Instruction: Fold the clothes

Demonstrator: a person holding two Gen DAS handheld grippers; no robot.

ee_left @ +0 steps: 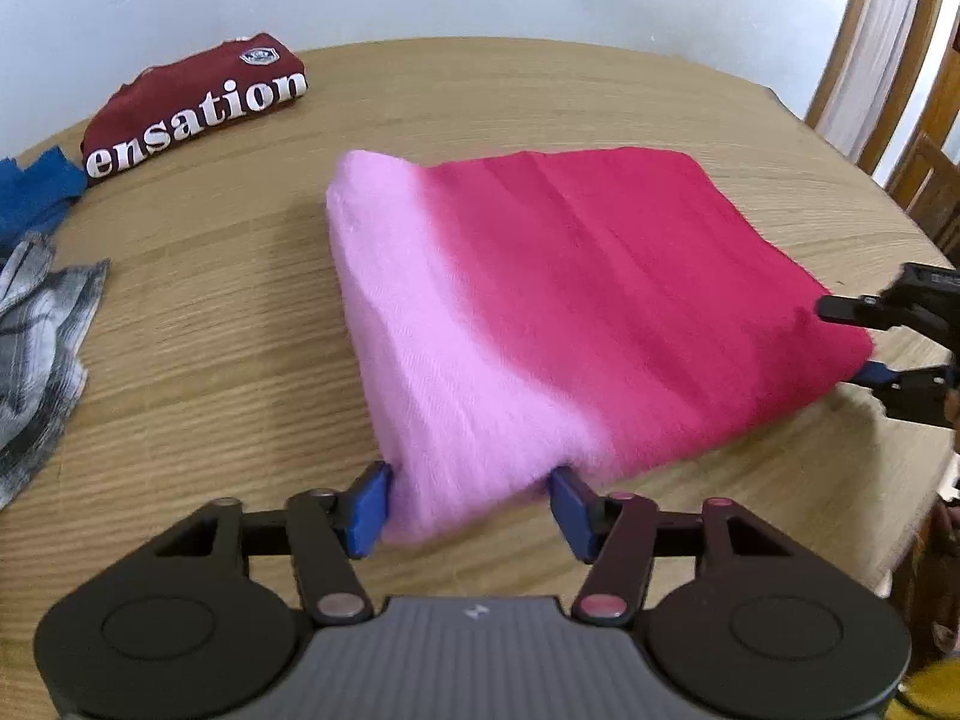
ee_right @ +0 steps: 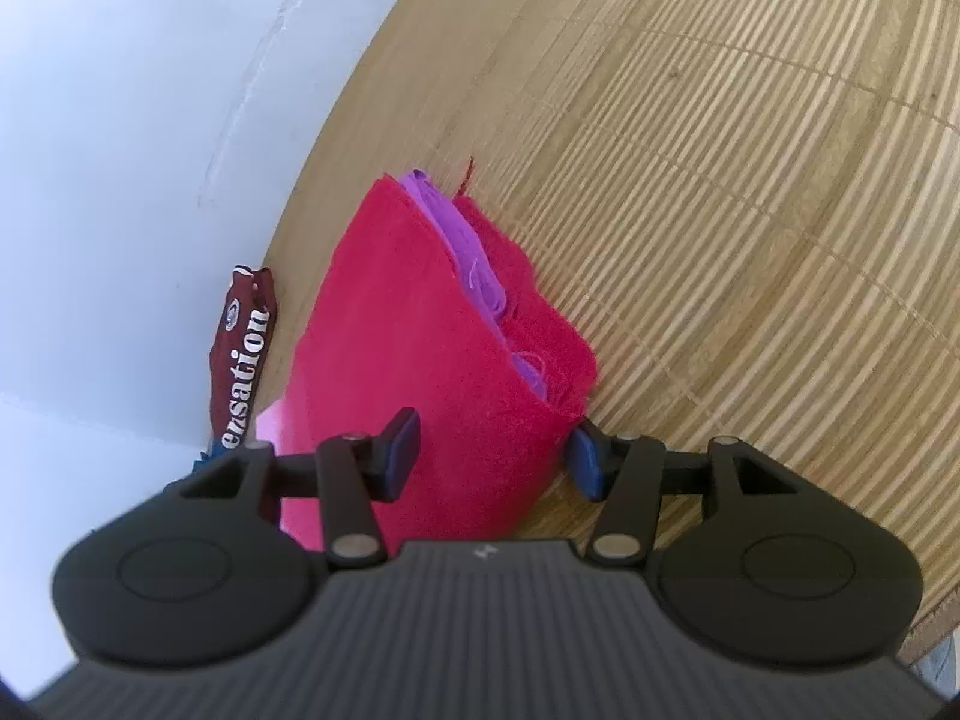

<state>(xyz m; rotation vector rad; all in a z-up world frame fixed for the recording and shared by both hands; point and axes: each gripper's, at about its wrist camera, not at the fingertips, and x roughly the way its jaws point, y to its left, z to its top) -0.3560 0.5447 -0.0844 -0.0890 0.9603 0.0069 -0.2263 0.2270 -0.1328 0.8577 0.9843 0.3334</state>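
A folded cloth (ee_left: 570,300), deep pink fading to pale pink at its near end, lies in the middle of the round wooden table (ee_left: 210,330). My left gripper (ee_left: 468,507) is shut on the pale near corner, and the fabric bulges between its blue pads. In the right wrist view the same cloth (ee_right: 408,330) shows stacked layers with purple edges. My right gripper (ee_right: 492,459) stands open and rolled on its side, straddling the deep pink corner. From the left wrist view, the right gripper (ee_left: 852,339) has one finger above the stack and one below it.
A folded maroon shirt (ee_left: 198,102) with white lettering sits at the far left of the table. A blue garment (ee_left: 36,192) and a grey plaid one (ee_left: 42,348) lie crumpled at the left edge. Wooden chairs (ee_left: 888,48) stand beyond the table on the right.
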